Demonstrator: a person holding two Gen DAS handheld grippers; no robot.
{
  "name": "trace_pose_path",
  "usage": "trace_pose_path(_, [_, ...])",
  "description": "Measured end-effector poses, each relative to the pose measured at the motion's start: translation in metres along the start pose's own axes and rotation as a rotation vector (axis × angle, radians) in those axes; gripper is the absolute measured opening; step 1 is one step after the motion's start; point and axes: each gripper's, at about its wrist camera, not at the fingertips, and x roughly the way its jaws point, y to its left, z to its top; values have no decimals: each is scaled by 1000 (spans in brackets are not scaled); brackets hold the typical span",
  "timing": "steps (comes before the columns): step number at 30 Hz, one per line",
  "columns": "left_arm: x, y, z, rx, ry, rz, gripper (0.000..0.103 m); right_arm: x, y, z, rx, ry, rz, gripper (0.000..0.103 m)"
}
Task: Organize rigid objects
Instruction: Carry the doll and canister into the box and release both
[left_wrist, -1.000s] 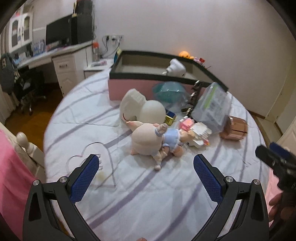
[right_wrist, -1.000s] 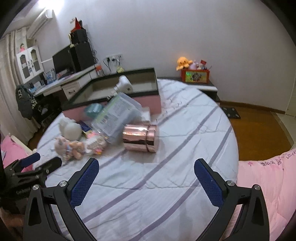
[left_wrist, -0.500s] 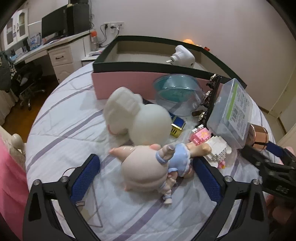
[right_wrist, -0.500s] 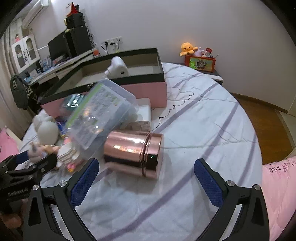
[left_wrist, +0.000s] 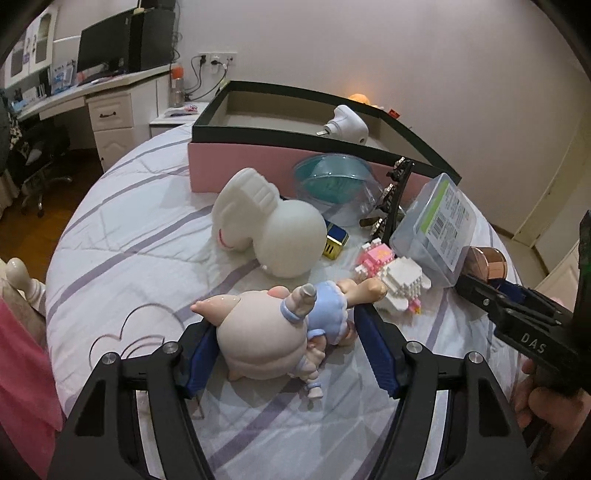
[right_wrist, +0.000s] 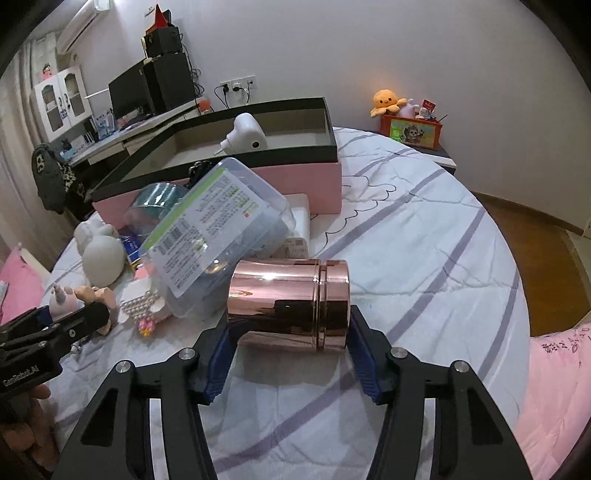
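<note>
A big-headed doll in a blue dress (left_wrist: 258, 339) lies on the striped bed cover. My left gripper (left_wrist: 286, 328) is closing around it, one pad against the head and the other at the dress. A rose-gold metal canister (right_wrist: 291, 299) lies on its side to the right. My right gripper (right_wrist: 291, 325) is closing on it, a blue pad pressed to each end. The canister (left_wrist: 487, 262) and right gripper (left_wrist: 517, 314) also show at the edge of the left wrist view. A pink box with a dark rim (left_wrist: 280, 170) stands behind, with a white plug-like device (left_wrist: 345, 127) inside.
Between doll and box lie a white bunny figure (left_wrist: 273, 229), a teal bowl (left_wrist: 332, 181), a labelled clear plastic tub (right_wrist: 214, 229), a pink-and-white block toy (left_wrist: 391, 269) and a small blue-gold cube (left_wrist: 336, 240). A desk stands far left; a pink quilt (right_wrist: 554, 387) lies right.
Both grippers came forward and down to the bed. The left jaws narrowed around the doll; the right jaws, wide open half a second ago, narrowed onto the canister's ends.
</note>
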Motion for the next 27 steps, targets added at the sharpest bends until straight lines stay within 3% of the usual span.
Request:
trace_pose_path(14, [-30,13,-9,-2,-40,20,70,-44,10,-9,-18,-52,75,55])
trace_pose_path(21, [-46,16,0,-2,-82,24,70,-58,17,3,-36,-85,105,55])
trace_pose_path(27, [-60,15,25,9,-136,24,70,-66,30,32,-98,-134,114,55])
